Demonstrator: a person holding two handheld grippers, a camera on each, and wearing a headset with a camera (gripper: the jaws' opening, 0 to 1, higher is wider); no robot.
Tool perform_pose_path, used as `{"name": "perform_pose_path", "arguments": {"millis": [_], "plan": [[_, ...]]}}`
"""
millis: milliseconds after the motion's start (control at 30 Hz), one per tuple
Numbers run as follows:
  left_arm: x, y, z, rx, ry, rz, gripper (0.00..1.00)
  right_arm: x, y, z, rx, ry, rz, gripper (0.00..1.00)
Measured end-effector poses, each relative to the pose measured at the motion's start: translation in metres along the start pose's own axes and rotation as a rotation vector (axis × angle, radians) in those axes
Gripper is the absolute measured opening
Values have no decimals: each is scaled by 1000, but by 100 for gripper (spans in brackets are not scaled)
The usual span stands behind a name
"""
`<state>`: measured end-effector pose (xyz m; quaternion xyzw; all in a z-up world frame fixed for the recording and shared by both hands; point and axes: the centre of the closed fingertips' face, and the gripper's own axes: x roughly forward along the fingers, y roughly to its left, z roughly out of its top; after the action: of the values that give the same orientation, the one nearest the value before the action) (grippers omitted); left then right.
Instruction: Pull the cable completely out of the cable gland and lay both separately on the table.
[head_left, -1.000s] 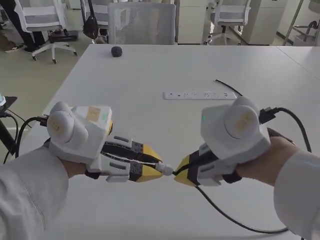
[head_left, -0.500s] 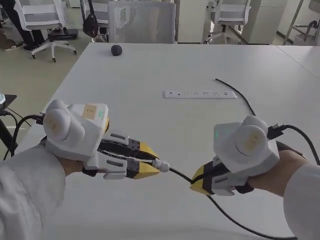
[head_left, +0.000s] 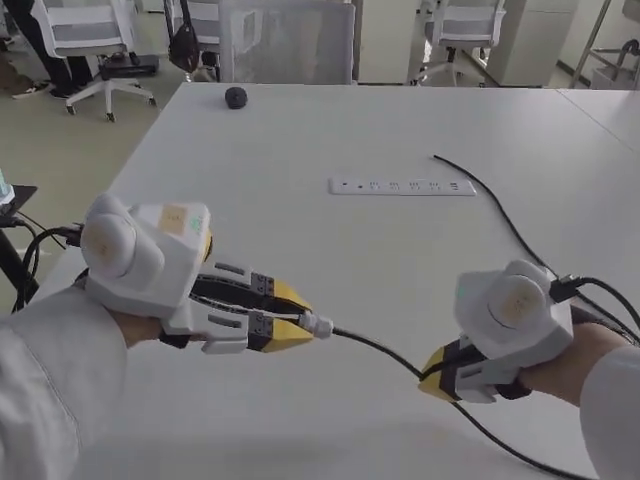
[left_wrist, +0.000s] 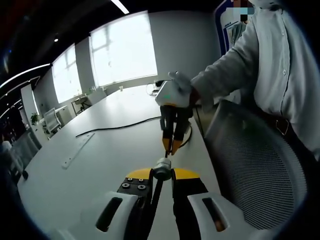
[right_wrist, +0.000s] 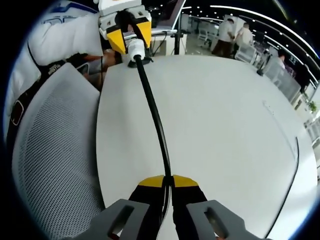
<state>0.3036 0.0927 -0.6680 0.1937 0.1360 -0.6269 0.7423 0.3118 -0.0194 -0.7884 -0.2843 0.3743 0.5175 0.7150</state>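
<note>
The left gripper (head_left: 300, 320) is held over the near left part of the white worktop (head_left: 330, 250), its yellow-tipped jaws closed on the small white plastic cable gland (head_left: 318, 325), which sticks out just past the tips. In the left gripper view the gland sits pinched between the two jaws, with only a narrow gap between them.

The black round cable (head_left: 375, 344) comes out of the gland's end and runs in a nearly straight line above the worktop, along its near edge, to the right gripper (head_left: 432, 362). That gripper's jaws are clamped tight on the cable; in the right gripper view the yellow tips all but meet around it. The two grippers are well apart, and the cable's end is in the gland. Past the right gripper the cable trails off toward the near right corner.

A long white power strip (head_left: 402, 186) lies flat in the middle of the worktop, parallel to the far edge. A small dark round object (head_left: 235, 97) rests near the far left corner. A thin black lead (head_left: 497, 208) curves across the worktop from beside the strip's right end toward the right edge.
</note>
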Motion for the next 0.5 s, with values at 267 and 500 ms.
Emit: {"name": "perform_pose_path", "arguments": {"millis": [267,500], "plan": [[-2,1,-3,-7,3,6,15,2,3,-5,26,1,9,0],[-4,3,-3,-12,3,11,15,-7,13,8,70,-36,42,10]]}}
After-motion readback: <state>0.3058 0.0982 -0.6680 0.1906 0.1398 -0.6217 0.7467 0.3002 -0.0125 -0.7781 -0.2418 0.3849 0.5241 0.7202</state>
